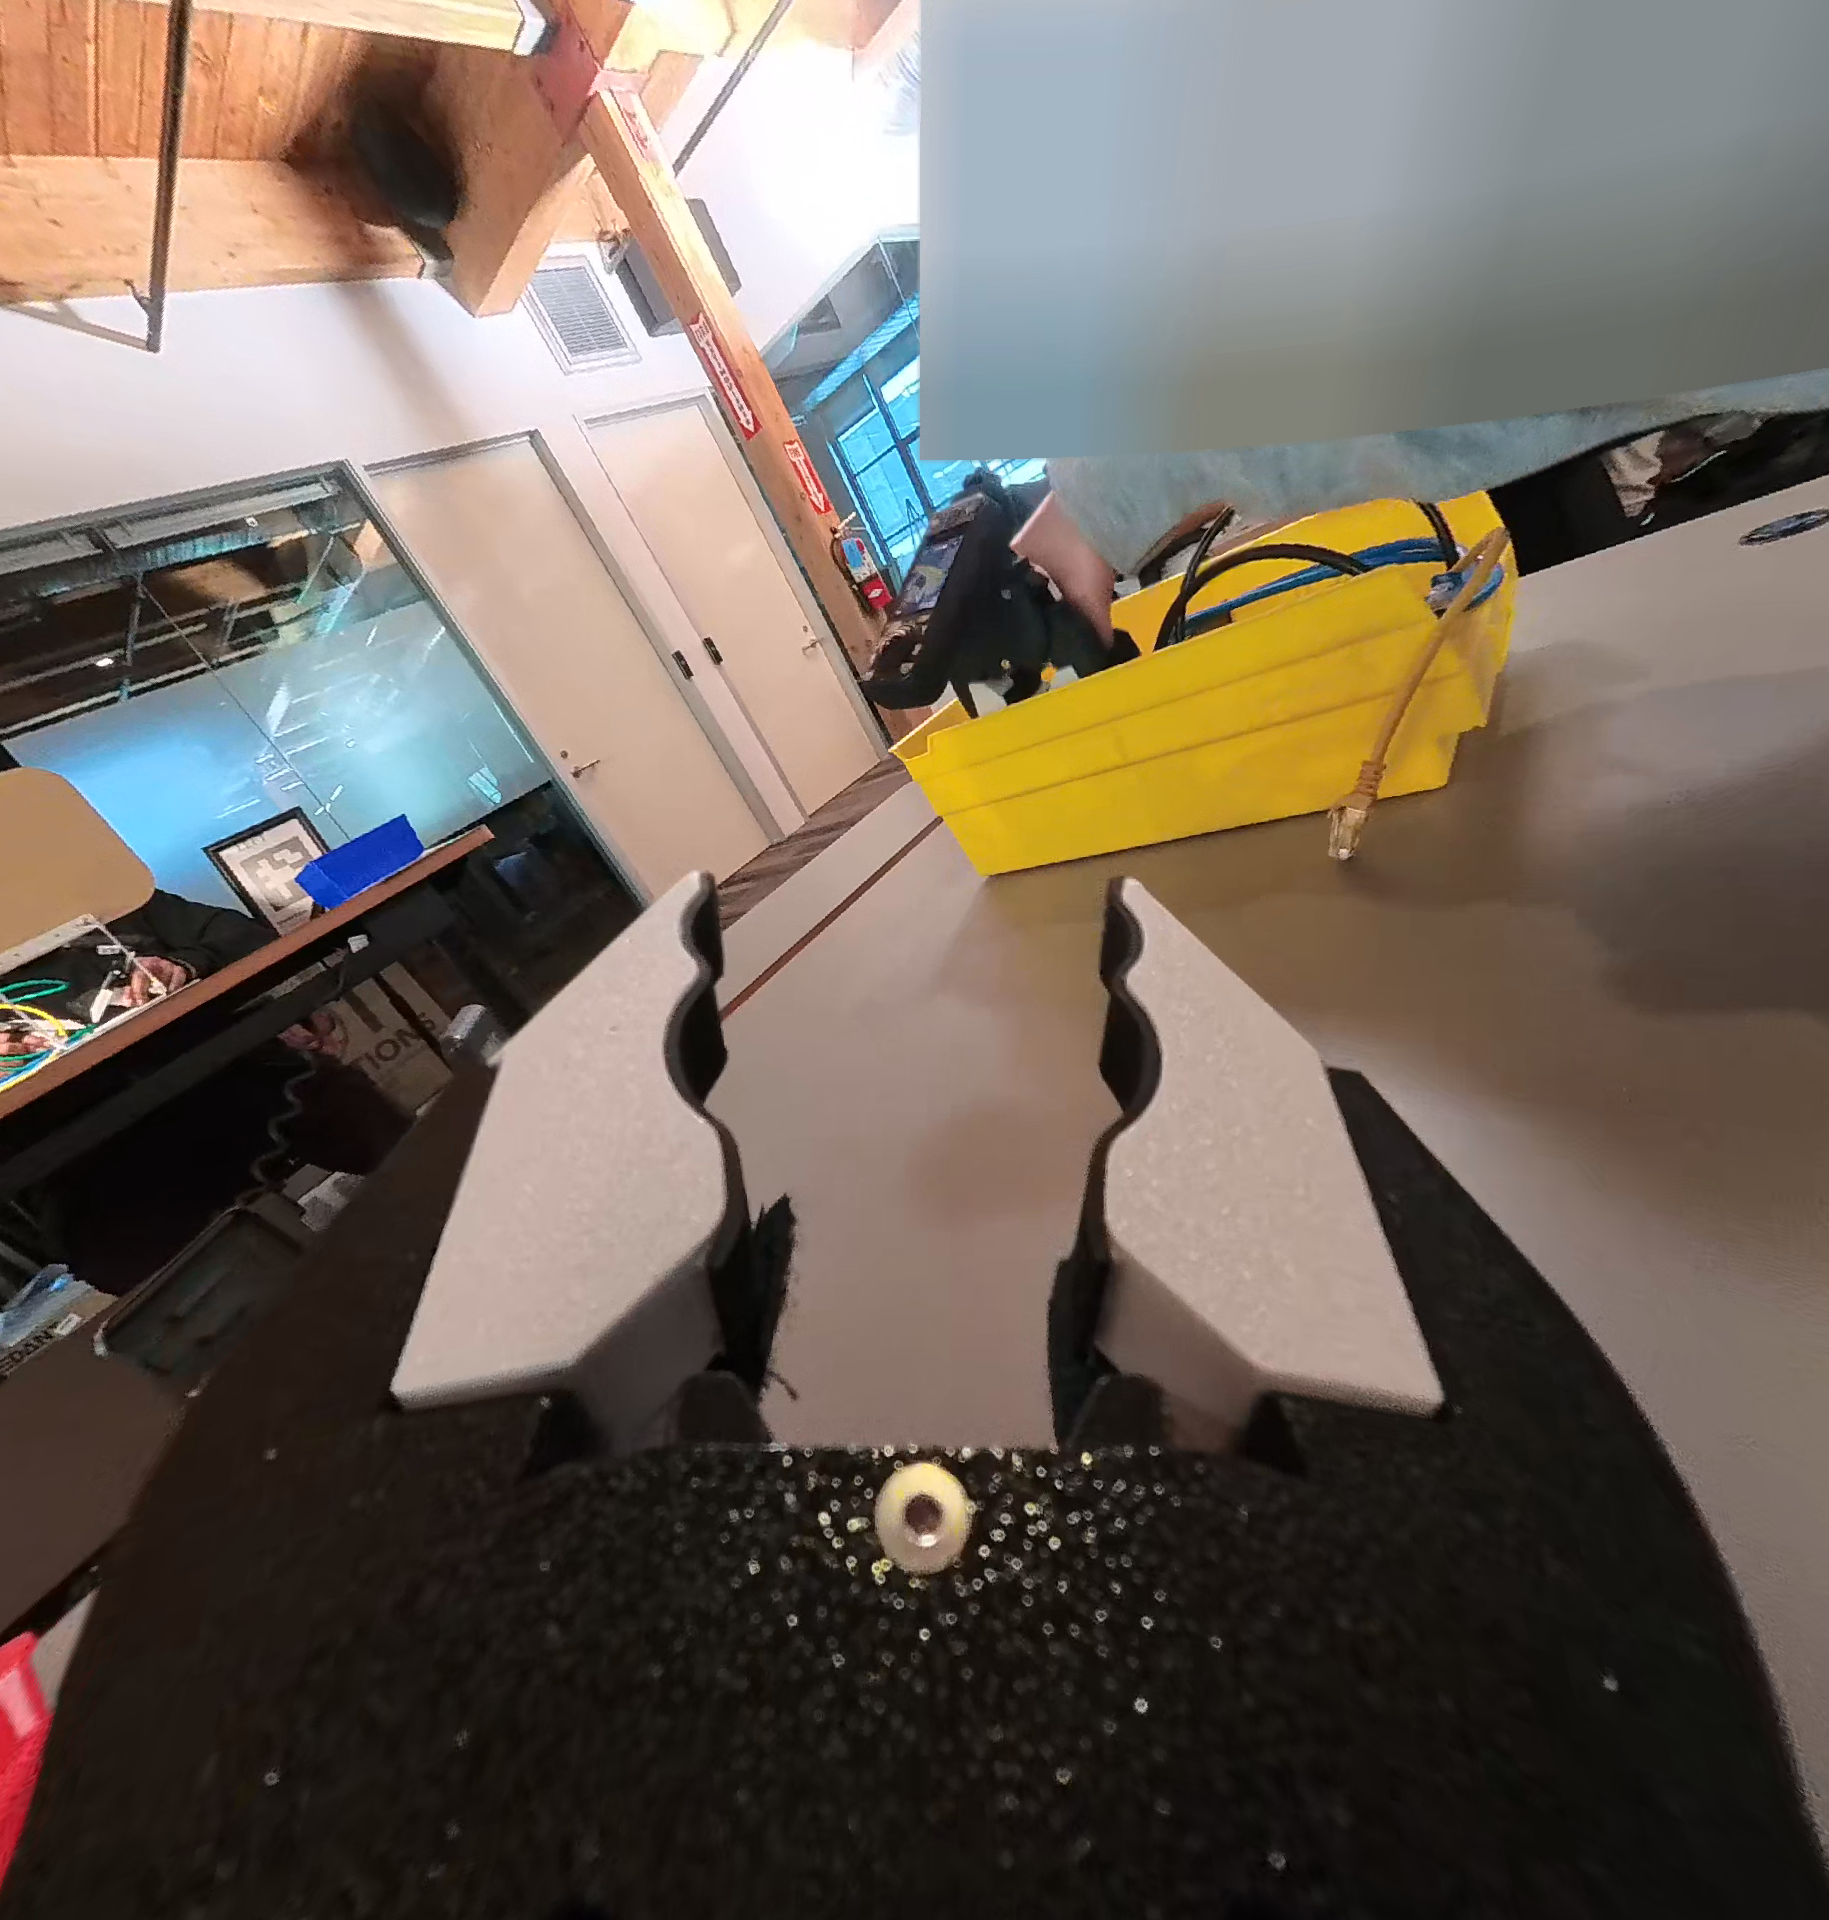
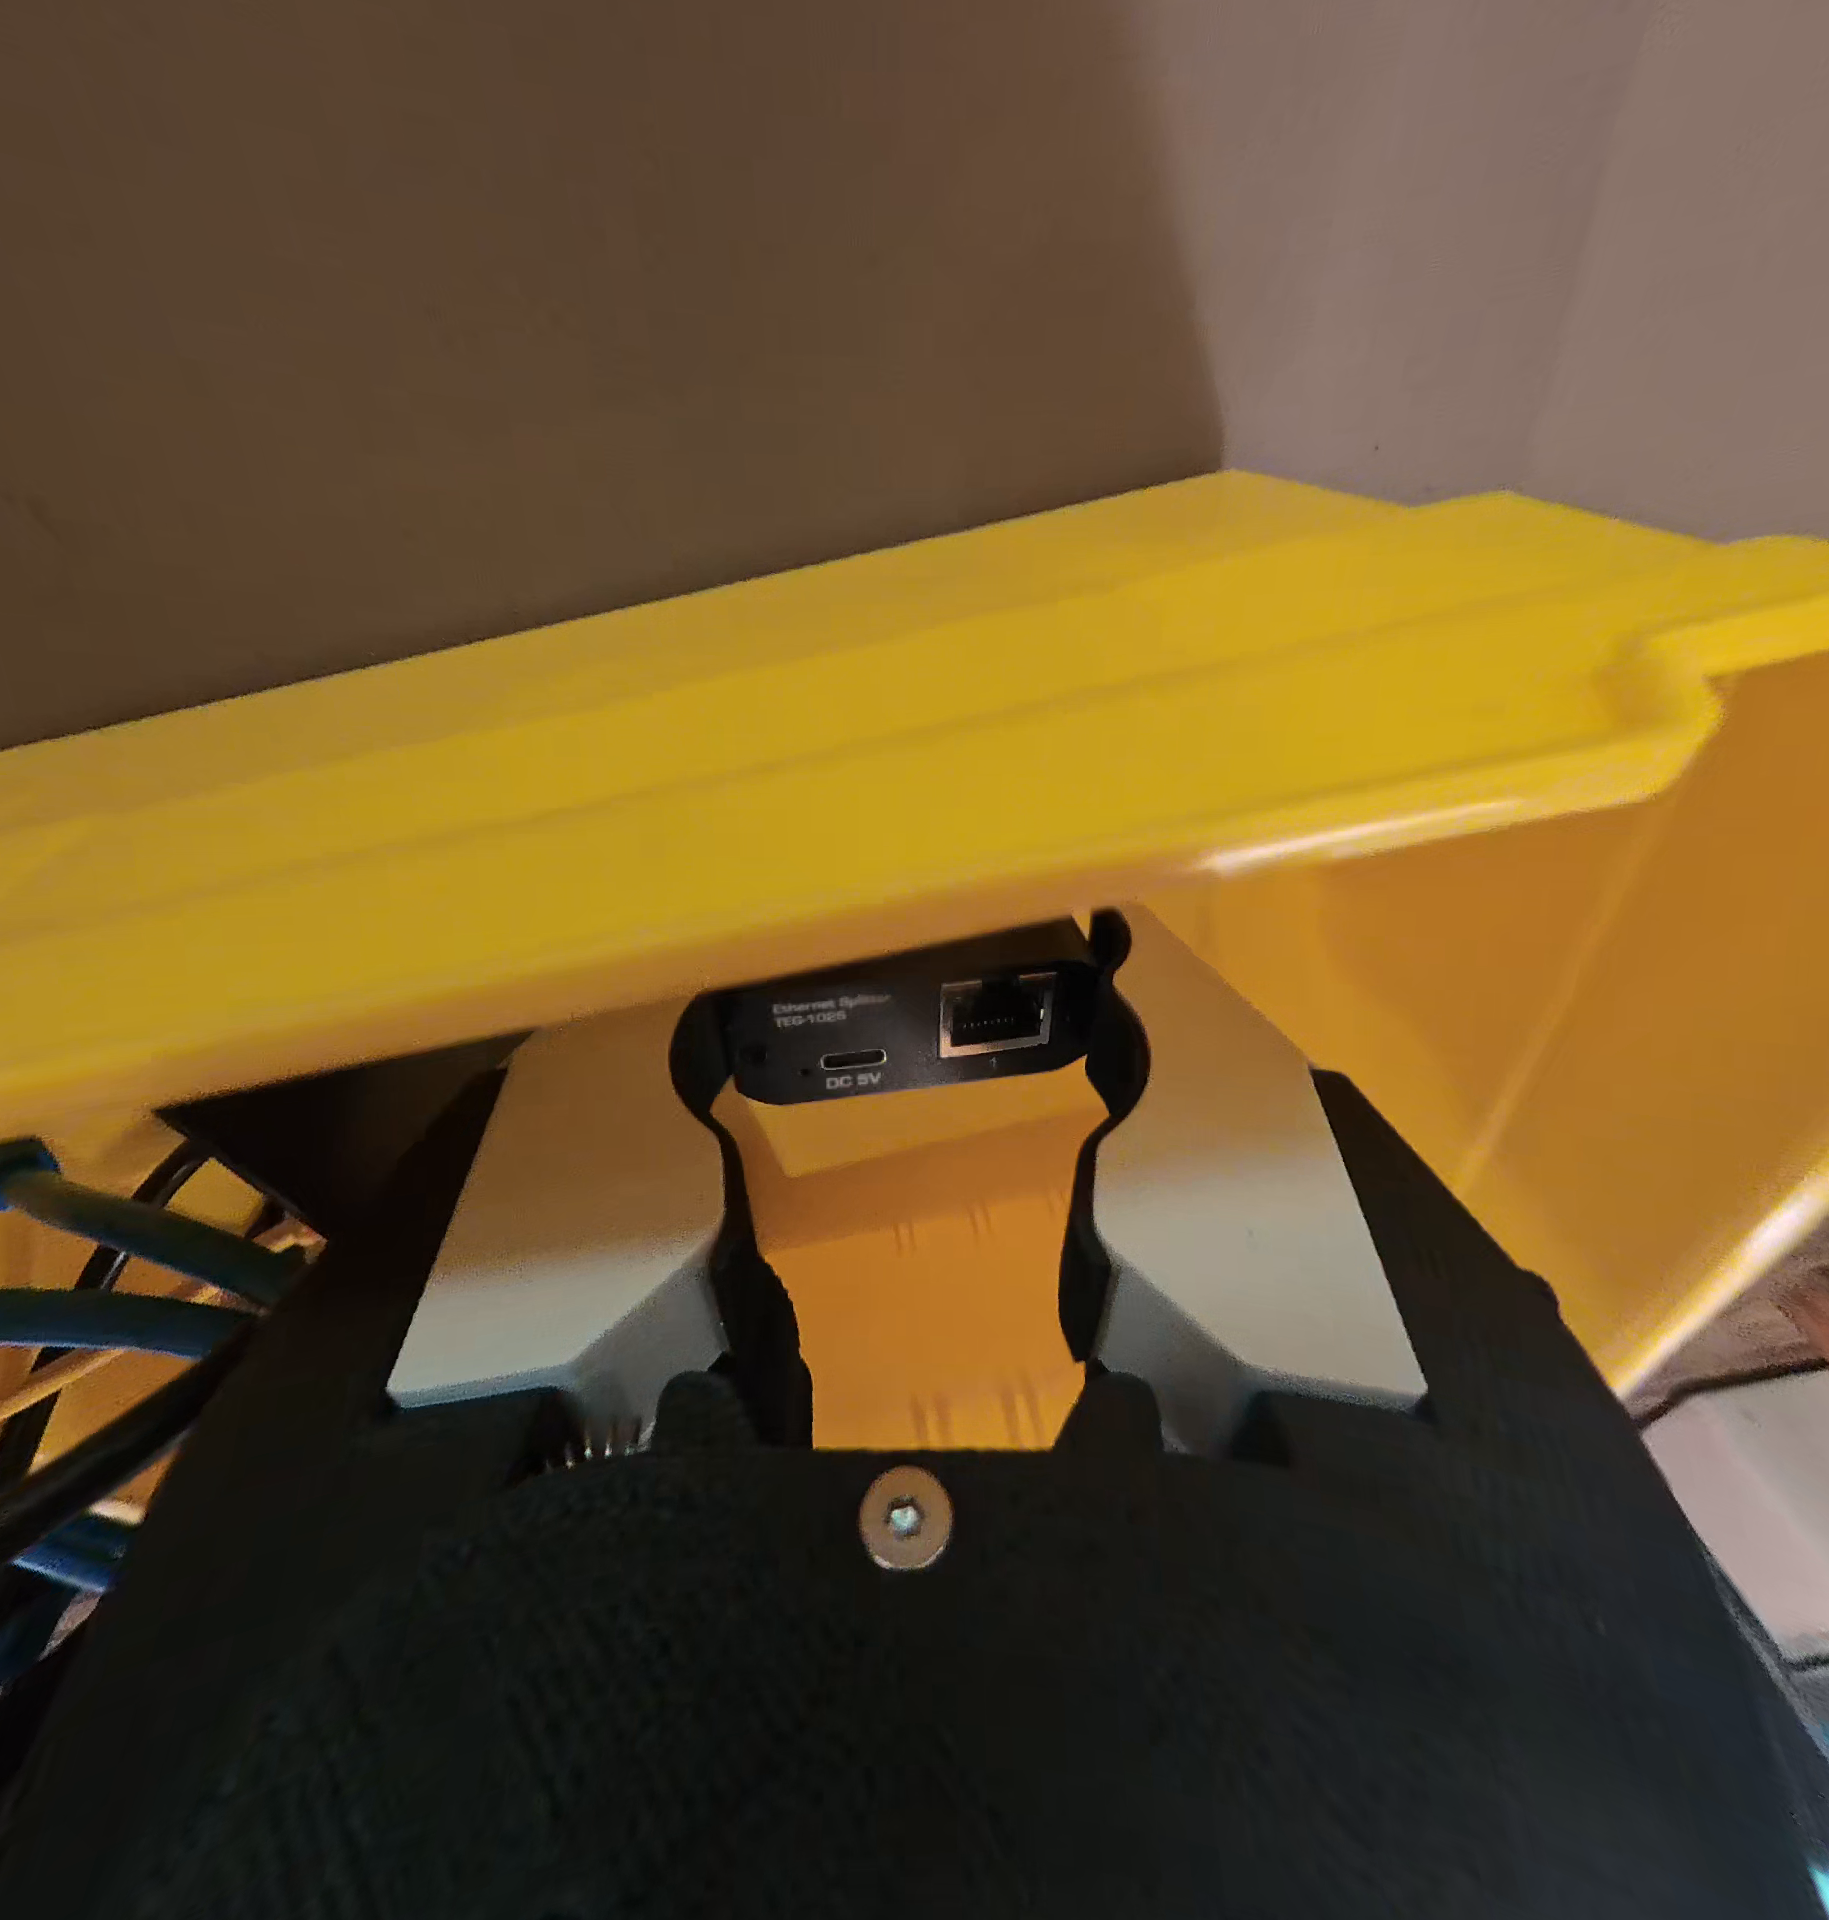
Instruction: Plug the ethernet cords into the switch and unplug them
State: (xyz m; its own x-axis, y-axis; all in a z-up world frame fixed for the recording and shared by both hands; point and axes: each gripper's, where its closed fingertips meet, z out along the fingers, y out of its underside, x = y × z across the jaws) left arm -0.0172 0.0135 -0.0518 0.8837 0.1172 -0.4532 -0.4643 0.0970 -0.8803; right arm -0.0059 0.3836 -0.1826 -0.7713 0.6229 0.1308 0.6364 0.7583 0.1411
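My right gripper [image 2: 910, 1023] pinches the switch [image 2: 905, 1023] inside the bin [image 2: 785, 748]; left gripper [image 1: 910, 925] spread, empty; no cords [image 1: 1398, 696] plugged yet.

One yellow bin [image 1: 1201, 748] near the desk's [image 1: 1512, 1039] far edge. One black switch [image 2: 905, 1029] between my right claw's fingers, inside the bin. Cords: one tan [image 1: 1409, 686] over the bin's rim, at least two blue [image 2: 79, 1320], one black [image 1: 1232, 571]; the tangle hides any others. Two claws, mine: left [image 1: 912, 904], right [image 2: 894, 1003].
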